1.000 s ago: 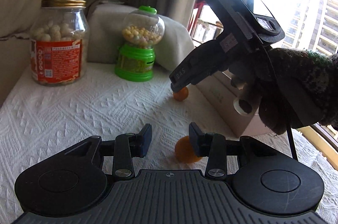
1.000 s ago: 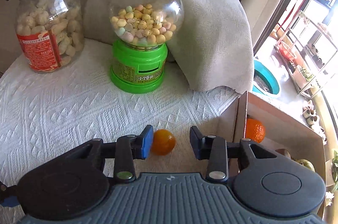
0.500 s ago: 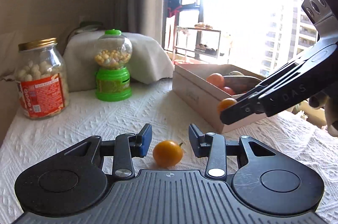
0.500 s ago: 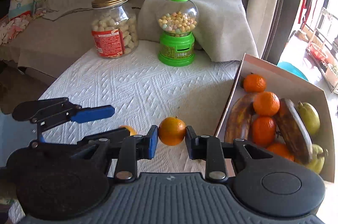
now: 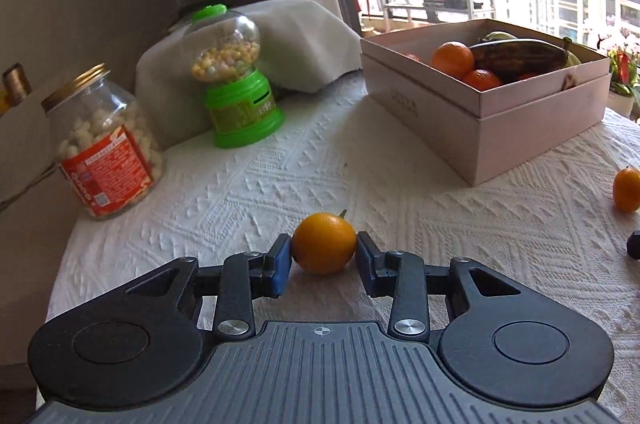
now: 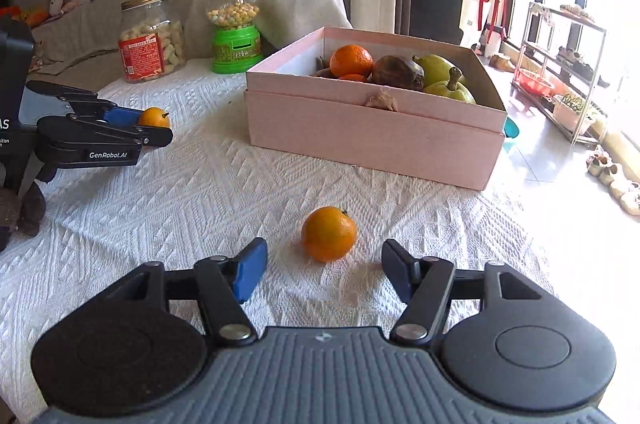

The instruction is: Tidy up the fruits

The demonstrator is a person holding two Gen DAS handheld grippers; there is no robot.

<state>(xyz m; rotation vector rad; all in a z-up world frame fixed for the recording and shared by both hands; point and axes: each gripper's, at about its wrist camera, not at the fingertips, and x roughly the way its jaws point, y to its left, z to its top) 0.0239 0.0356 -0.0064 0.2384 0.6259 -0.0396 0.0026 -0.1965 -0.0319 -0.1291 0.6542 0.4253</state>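
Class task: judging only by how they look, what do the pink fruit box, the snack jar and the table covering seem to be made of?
Pink box: probably matte cardboard; thin, straight-cut walls, a plain inner face and no shine.
Snack jar: clear glass or plastic, which cannot be told apart here; see-through with highlights, a gold metallic-looking lid and a red printed label.
Table covering: white woven or quilted fabric, with a raised zigzag pattern.

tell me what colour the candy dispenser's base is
Bright green, like its lid; the candy dispenser shows best in the left wrist view.

"GenRobot.AI" is printed in white on the side of the left gripper; other labels are illegible.
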